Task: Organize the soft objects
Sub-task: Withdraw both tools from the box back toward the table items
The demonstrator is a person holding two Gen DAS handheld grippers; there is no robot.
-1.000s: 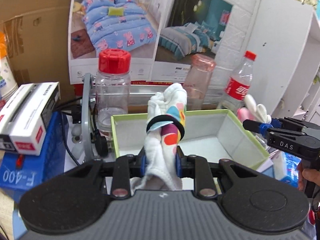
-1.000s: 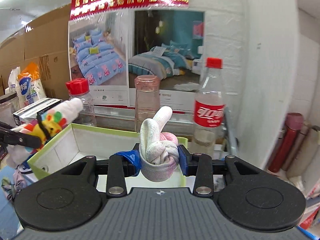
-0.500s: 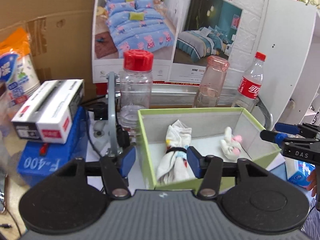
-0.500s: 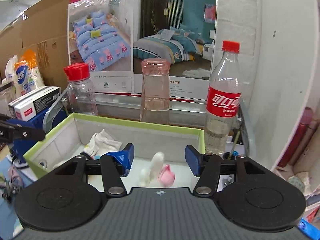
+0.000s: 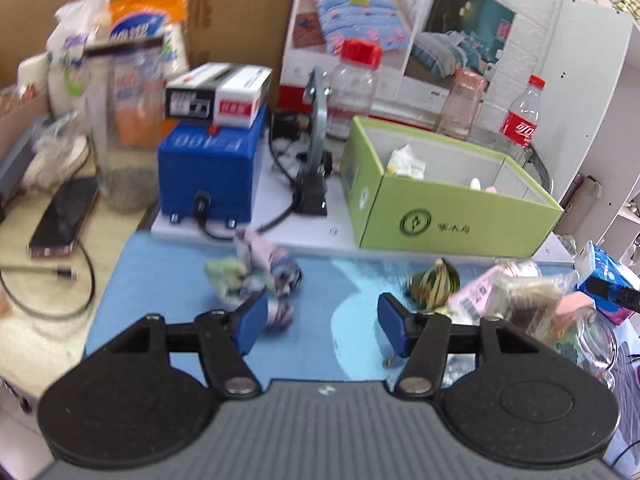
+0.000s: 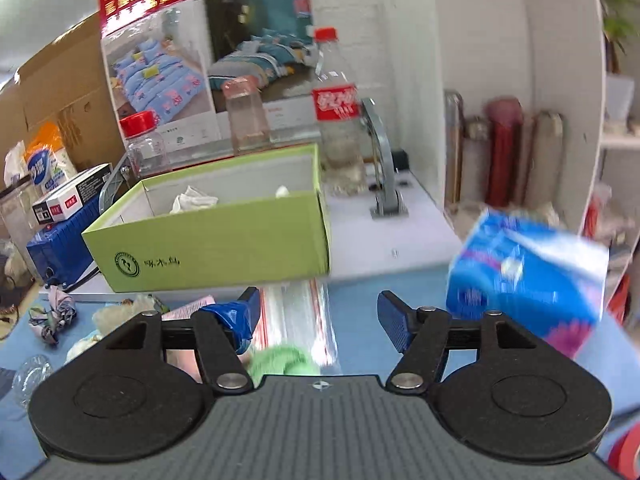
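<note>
A green box [image 5: 452, 216] stands on a white board; it also shows in the right wrist view [image 6: 224, 244]. A white rolled sock [image 5: 406, 160] and a small white-pink bundle [image 5: 482, 186] lie inside it. Both show over the rim in the right wrist view, the sock [image 6: 192, 200] and the bundle [image 6: 282, 191]. My left gripper [image 5: 320, 322] is open and empty above the blue mat, just right of a pile of rolled socks [image 5: 256, 276]. My right gripper [image 6: 318, 318] is open and empty in front of the box, above a green soft item [image 6: 280, 360].
A blue device [image 5: 208, 168] with a white carton on it sits left of the box. Bottles and jars [image 5: 356, 88] stand behind the box. A phone [image 5: 64, 220] and cables lie far left. A blue tissue pack [image 6: 524, 272] lies right. Wrapped items [image 5: 508, 292] clutter the mat.
Both grippers opened and dropped their sock bundles into the green box, then pulled back and down over the blue mat. The left one swung towards the sock pile.
</note>
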